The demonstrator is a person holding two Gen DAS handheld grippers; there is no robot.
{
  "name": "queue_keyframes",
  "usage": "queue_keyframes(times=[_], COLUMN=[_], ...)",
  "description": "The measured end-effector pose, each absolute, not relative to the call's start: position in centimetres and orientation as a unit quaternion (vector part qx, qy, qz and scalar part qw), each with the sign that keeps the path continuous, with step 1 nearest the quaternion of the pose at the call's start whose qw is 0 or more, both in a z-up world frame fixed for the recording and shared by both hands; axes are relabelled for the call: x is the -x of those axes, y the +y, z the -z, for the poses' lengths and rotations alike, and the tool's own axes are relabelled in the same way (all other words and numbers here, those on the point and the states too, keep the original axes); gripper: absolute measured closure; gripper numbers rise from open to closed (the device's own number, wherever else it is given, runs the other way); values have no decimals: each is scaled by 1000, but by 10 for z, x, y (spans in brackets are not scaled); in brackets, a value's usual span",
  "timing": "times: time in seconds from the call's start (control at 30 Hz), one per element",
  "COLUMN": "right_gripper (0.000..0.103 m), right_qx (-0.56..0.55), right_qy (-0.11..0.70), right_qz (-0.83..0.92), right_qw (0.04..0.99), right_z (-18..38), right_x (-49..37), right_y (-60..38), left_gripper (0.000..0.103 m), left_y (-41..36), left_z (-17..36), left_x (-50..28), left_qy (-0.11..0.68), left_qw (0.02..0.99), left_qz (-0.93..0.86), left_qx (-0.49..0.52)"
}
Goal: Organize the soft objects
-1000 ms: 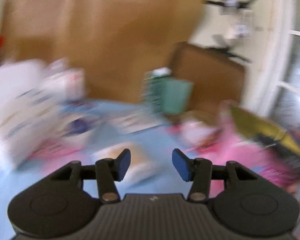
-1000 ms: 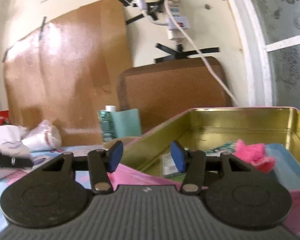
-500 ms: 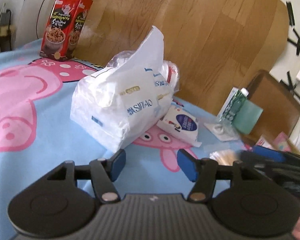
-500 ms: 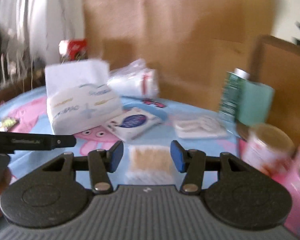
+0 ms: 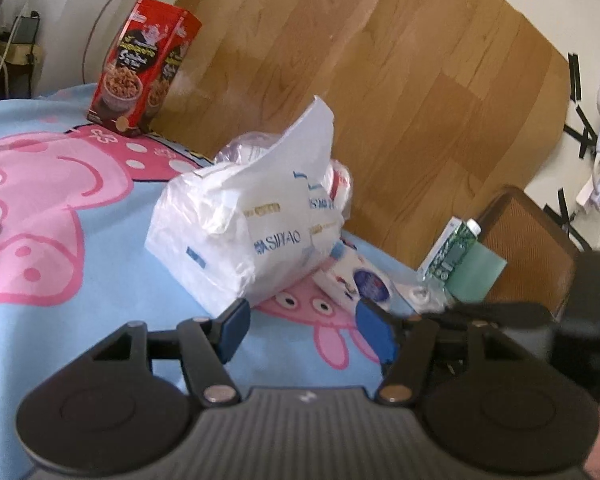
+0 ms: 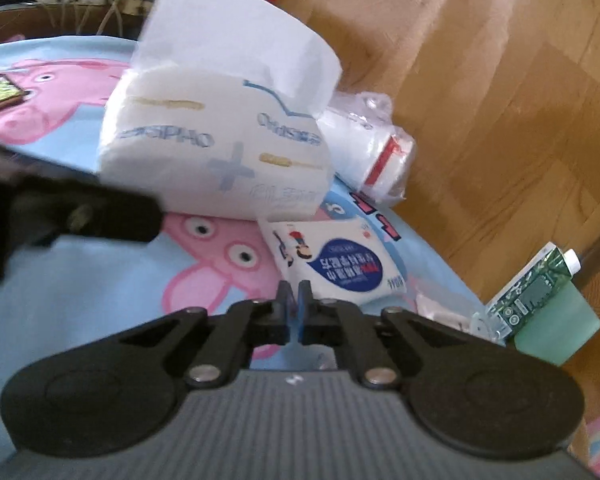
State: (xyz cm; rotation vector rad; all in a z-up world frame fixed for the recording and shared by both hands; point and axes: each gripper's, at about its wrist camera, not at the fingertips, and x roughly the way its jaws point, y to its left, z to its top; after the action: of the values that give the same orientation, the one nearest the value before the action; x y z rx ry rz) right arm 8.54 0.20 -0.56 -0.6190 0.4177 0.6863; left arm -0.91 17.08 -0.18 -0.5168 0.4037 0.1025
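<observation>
Big white tissue pack [image 5: 240,236] lying on the blue cartoon-pig cloth [image 5: 80,280], long axis running from the near left toward the far right in the left wrist view, loose top flap standing up and leaning toward the wooden board [image 5: 400,100] behind. Small flat wipes pack [image 6: 340,264] just beside its lower right corner, lying flat, printed face up, long axis angled toward the right gripper. Clear-wrapped white roll [image 6: 368,156] tucked behind the tissue pack against the board. Left gripper [image 5: 306,332] open with nothing between the blue pads, hovering above the cloth short of the tissue pack. Right gripper [image 6: 293,304] just snapped shut, pads together and empty, tips just short of the wipes pack. Red snack box [image 5: 144,68] upright at the far left; green carton [image 6: 536,292] at the right edge.
</observation>
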Motion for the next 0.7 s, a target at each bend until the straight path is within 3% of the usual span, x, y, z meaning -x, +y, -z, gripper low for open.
queue_keyframes(times=[0.13,0.43,0.53,0.6,0.7], right_gripper=[100,95,82,65,65], right_qx=[288,258,200,151,78], right_qy=[189,187,217,232,253], right_qz=[-375,-456,-448,-443,-421], right_qw=[860,831,844,853,867], right_z=[2,5,2,2,1], right_x=[-48,61,71,68,55], right_y=[-14,-114,-143,-156,-171], left_gripper=[35,35,35,35,35], left_y=[176,169,161,159,157], left_z=[2,2,1,1,2], left_x=[12,6,2,1,4], left_qy=[189,209,221,234,252], left_qw=[942,945,948,946,939], left_qz=[-61,-56,-56,-56,-49], left_qx=[269,245,222,217,230])
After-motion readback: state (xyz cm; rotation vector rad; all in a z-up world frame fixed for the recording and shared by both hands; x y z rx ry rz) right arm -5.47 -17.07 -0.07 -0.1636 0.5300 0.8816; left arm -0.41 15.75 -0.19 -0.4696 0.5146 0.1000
